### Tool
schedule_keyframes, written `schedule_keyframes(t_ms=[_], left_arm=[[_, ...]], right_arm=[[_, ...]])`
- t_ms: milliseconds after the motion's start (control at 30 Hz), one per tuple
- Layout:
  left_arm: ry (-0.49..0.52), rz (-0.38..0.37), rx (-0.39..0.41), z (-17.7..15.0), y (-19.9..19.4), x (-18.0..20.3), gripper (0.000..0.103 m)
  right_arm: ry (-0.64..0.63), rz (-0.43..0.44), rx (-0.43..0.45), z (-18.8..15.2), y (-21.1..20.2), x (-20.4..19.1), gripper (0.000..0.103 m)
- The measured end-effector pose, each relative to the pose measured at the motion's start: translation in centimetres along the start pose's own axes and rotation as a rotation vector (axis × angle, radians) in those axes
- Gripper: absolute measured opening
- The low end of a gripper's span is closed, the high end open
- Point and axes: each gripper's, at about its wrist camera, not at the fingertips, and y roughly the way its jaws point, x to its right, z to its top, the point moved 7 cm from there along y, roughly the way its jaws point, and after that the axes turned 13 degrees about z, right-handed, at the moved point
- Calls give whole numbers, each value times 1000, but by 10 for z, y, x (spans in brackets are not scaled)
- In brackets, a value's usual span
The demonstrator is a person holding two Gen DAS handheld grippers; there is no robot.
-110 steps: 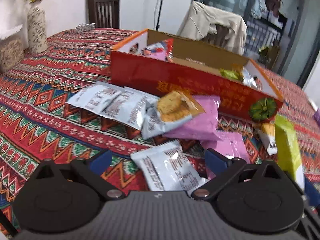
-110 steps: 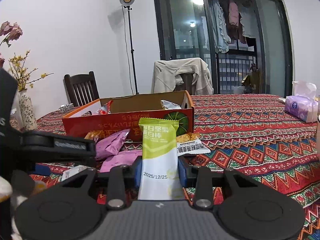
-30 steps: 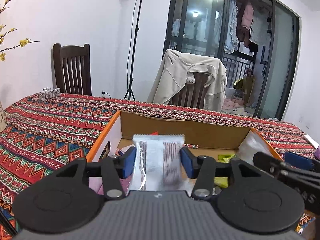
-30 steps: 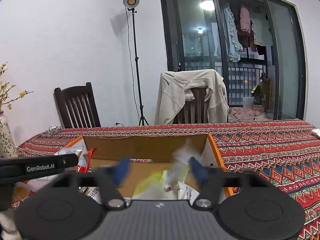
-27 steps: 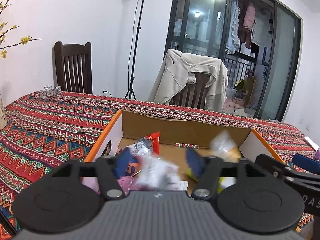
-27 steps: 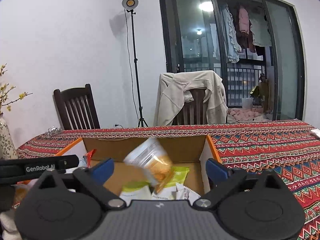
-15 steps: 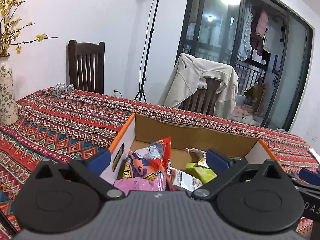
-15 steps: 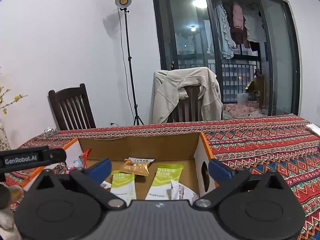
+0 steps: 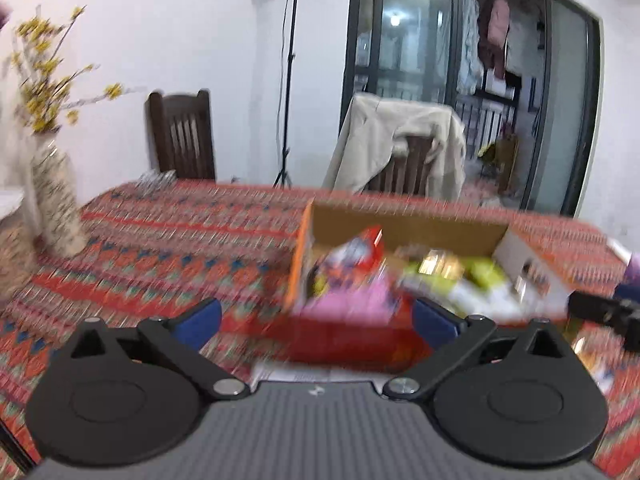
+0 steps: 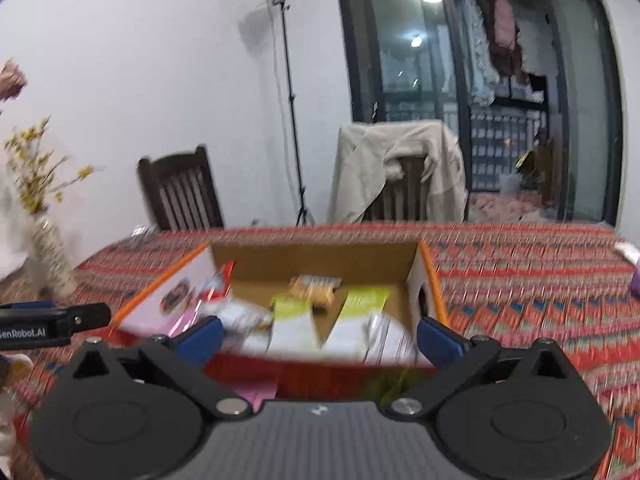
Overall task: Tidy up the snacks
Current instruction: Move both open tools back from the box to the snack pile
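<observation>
A red and orange cardboard box [image 10: 316, 264] stands on the patterned tablecloth and holds several snack packets: green-and-white ones [image 10: 362, 304], a small orange one [image 10: 316, 286] and a red one [image 9: 362, 246]. A pink packet [image 9: 352, 300] lies at the box's near left. My left gripper [image 9: 316, 318] is open and empty, in front of the box's left corner [image 9: 300, 256]. My right gripper [image 10: 318, 338] is open and empty, just before the box's front wall. The left gripper's side [image 10: 52, 322] shows at the left of the right wrist view. Both views are motion-blurred.
A vase with yellow flowers [image 9: 54, 200] stands at the table's left. A dark wooden chair [image 10: 182, 192] and a chair draped with a beige coat [image 10: 400, 168] stand behind the table. A lamp stand [image 10: 292, 100] is by the wall. A purple packet [image 10: 634, 280] lies at far right.
Both grippers released their packets into the box about a second ago and stayed open. Since then both have pulled back from the box, the left one swinging leftward.
</observation>
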Motion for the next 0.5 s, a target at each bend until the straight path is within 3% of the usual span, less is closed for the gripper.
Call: schedule_keyframes(t_ms=[233,400,500], left_arm=[[-10,0,-78,-59,-2,-35,103],[-13,-4,-55,-67,1,-36,103],[-11,-9,-19,-67,-4,-34,103]], right_arm=[[-5,28,-122,-57,-8,-22,103],[-9,6,-202,-80,0,-33,103],[9,-1,-240,-87,10,-37,97]])
